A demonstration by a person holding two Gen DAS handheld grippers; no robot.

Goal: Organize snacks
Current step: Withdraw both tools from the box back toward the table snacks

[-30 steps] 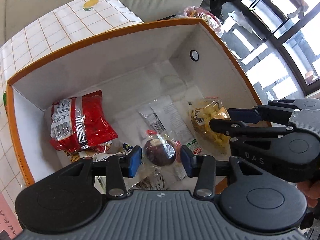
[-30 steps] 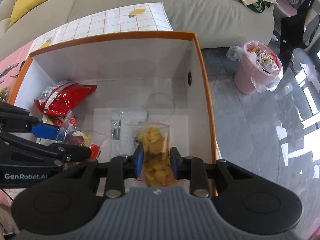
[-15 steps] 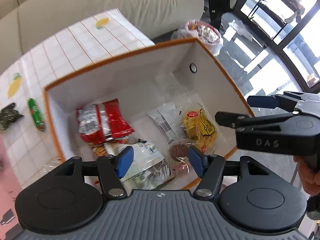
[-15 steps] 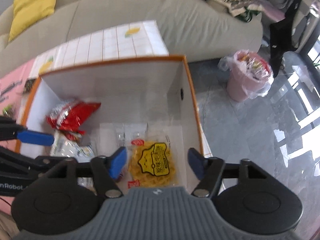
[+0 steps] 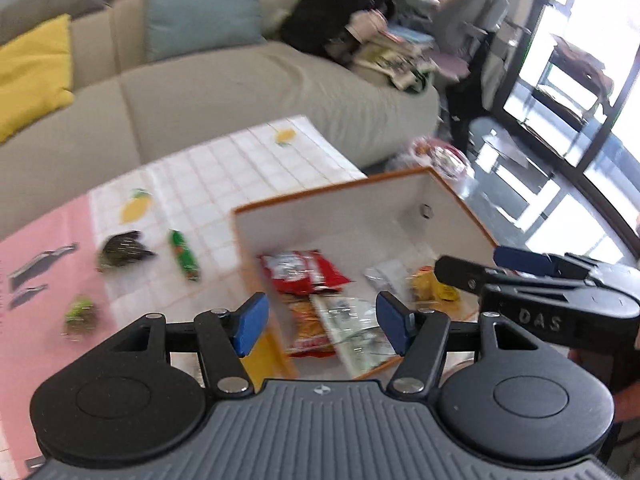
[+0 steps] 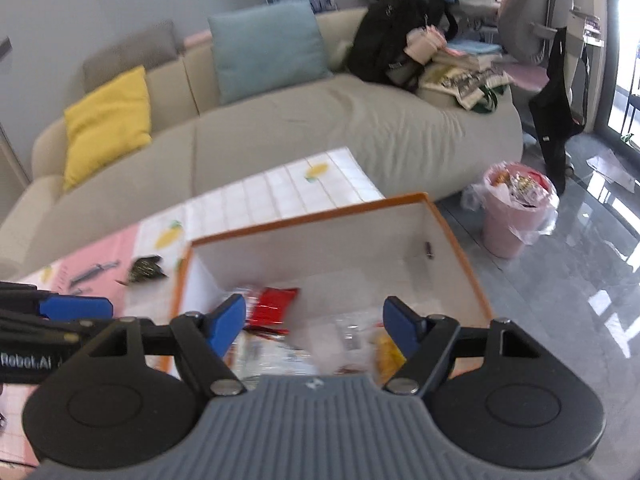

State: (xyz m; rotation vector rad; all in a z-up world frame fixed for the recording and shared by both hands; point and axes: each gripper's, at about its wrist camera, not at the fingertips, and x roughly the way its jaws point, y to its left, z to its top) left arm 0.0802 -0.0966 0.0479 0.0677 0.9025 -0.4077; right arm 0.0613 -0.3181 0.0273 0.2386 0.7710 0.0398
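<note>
Left gripper [image 5: 320, 324]: fingers released, blue pads spread wide, nothing between them. It hovers above the near-left corner of the orange-rimmed white box [image 5: 304, 196], at lower centre of the left wrist view.

Right gripper [image 6: 314, 326]: fingers likewise released and empty, hanging over the box's near side. In the left wrist view it enters from the right edge, above the box's right wall.

Box contents, all lying on the floor of the box: a red snack bag [image 5: 302, 272] toward the left wall; an orange snack packet [image 5: 308, 320] and a clear-wrapped pale packet [image 5: 352, 326] nearer the camera; a yellow chip bag [image 5: 430, 282] toward the right, partly hidden behind the right gripper. Detail is blurred.

Outside the box, on the desk [image 5: 224, 168] with its tiled lemon-print cloth, left of centre: a green wrapped stick [image 5: 184, 255], a dark crumpled packet [image 5: 120, 250] and a small green item [image 5: 80, 310], the last too blurred to identify.

A pink bin [image 6: 516, 208] stands on the floor at right, beyond the box.
</note>
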